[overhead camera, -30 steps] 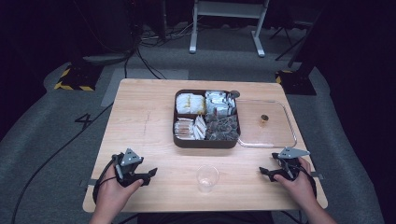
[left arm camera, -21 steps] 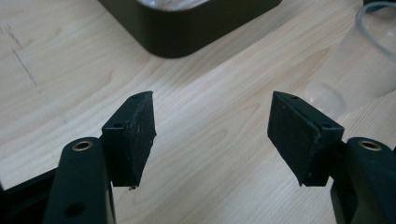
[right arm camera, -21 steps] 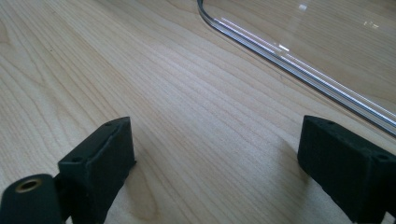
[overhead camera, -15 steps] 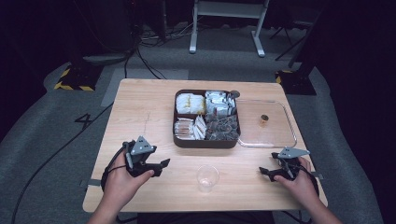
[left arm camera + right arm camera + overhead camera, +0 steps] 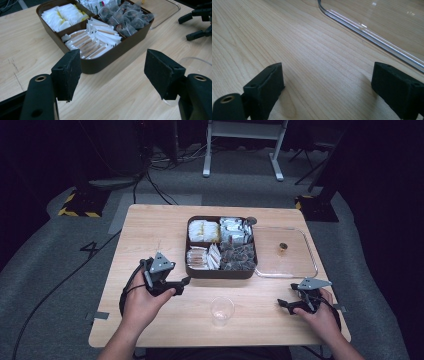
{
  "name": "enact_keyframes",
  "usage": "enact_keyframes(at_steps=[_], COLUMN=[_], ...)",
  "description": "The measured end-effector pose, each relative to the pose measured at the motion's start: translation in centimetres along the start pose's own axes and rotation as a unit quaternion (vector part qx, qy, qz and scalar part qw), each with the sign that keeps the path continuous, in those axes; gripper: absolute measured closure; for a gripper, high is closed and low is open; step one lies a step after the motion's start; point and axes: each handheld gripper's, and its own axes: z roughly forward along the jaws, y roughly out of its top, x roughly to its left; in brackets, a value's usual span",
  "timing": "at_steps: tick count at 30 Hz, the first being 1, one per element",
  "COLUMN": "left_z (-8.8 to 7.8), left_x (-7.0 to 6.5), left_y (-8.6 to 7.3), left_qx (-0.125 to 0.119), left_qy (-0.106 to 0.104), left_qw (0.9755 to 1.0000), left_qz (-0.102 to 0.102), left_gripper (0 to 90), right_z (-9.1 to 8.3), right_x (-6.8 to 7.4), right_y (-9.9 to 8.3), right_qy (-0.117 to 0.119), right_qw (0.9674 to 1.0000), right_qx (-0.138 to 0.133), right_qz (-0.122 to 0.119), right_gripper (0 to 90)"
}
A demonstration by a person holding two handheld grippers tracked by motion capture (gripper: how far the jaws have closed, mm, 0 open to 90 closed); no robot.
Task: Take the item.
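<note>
One brown box with four compartments stands on the worktop near its middle: white packets with yellow at far left, silvery sachets at far right, long paper sticks at near left and dark tea bags at near right. One clear lid lies flat just beside the box on its right, with one small brown knob on it. One clear plastic cup stands upright near the front edge, between the two hands and well apart from the box. Two grippers are in use. The left gripper is held above the worktop just off the box's near left corner, aimed at the stick compartment; nothing lies between it and the box. Its fingers stand wide apart, have just opened a little further, and hold and touch nothing. The right gripper rests low at the front right, near the lid's front edge, whose rim runs just beyond it. Its fingers are also well apart, with only bare wood between them.
</note>
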Motion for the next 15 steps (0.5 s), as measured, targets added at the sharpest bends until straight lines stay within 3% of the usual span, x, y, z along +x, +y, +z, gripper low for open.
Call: enact_keyframes(at_steps=[10, 15], left_z=[1.7, 2.7], left_x=[1.2, 1.2], left_y=[2.8, 3.8], left_qx=[-0.024, -0.023], left_qy=[0.03, 0.035], left_qw=[0.9991, 0.999], left_qz=[-0.016, -0.018], left_gripper=[30.1, 31.0], right_z=[0.1, 0.1], right_x=[-0.1, -0.1], right_y=[0.0, 0.0], right_qy=[0.002, 0.002], right_qw=[1.0, 1.0], right_qx=[-0.001, -0.001], right_qz=[-0.002, -0.002], right_gripper=[11.0, 11.0])
